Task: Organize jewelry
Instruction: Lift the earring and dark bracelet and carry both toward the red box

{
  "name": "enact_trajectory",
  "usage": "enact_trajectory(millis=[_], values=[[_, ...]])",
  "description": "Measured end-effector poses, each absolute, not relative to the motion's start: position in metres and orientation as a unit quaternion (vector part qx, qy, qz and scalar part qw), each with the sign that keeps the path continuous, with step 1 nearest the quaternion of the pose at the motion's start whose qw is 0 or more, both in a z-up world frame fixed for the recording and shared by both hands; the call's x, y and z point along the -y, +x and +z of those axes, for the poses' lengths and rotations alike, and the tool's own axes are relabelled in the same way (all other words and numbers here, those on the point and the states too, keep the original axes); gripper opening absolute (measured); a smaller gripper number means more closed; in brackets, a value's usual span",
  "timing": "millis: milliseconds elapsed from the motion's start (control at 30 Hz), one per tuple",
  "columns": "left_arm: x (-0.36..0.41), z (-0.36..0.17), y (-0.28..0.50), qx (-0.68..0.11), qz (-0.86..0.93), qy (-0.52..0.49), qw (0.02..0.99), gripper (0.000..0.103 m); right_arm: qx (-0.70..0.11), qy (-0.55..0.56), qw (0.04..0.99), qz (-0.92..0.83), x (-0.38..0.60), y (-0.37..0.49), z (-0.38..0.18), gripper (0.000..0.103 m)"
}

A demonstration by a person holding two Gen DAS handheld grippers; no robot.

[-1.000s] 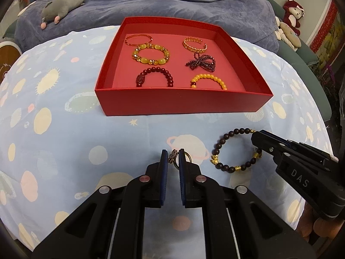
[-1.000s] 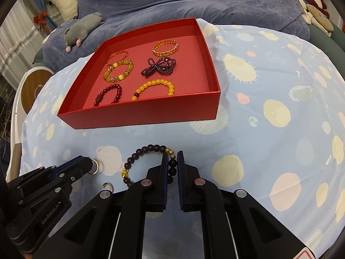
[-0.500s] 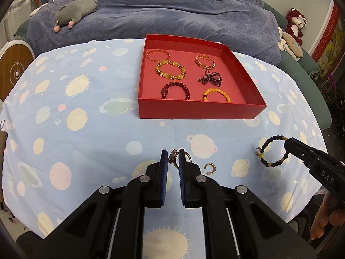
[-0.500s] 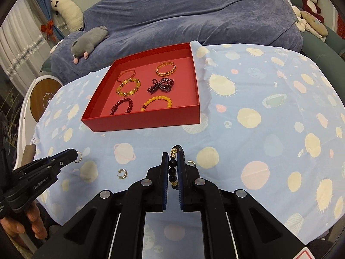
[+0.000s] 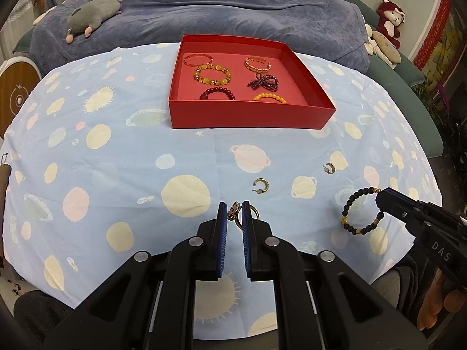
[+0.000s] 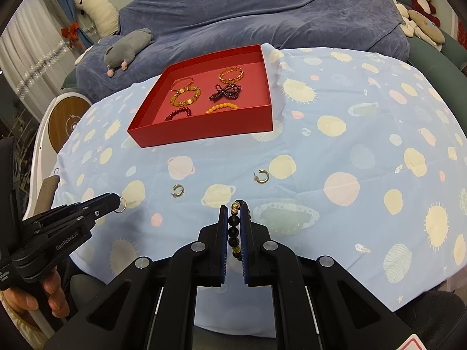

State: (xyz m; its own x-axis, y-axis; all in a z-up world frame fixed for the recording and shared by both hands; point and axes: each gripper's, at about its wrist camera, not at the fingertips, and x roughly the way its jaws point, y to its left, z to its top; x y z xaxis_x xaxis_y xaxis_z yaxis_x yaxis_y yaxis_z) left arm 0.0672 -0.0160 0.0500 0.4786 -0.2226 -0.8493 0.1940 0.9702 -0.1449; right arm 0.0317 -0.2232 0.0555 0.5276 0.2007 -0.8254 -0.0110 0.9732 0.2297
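Blue pads on our left gripper (image 5: 234, 214) are pinched on a small gold ring piece (image 5: 237, 212), lifted clear of the cloth. Our right gripper (image 6: 233, 217) is clamped on a black bead bracelet (image 6: 235, 229), seen edge-on between its pads; only the left camera shows its full loop (image 5: 362, 210) dangling from the right tips. From the right camera we see just the ring's hoop (image 6: 122, 204) at the left tips. Two gold hoop earrings (image 6: 177, 190) (image 6: 262, 176) lie on the planet-print tablecloth (image 6: 364, 151). Beyond them sits the red tray (image 5: 251, 116), with six bracelets laid out inside.
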Motion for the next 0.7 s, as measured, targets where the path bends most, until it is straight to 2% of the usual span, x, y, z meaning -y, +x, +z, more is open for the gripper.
enact_trajectory(millis=[700], values=[[0.026,0.071,0.056,-0.482,-0.128,0.004,0.867,0.010,-0.463,0.081,0.877,0.094,0.196,0.030,0.081,0.007]])
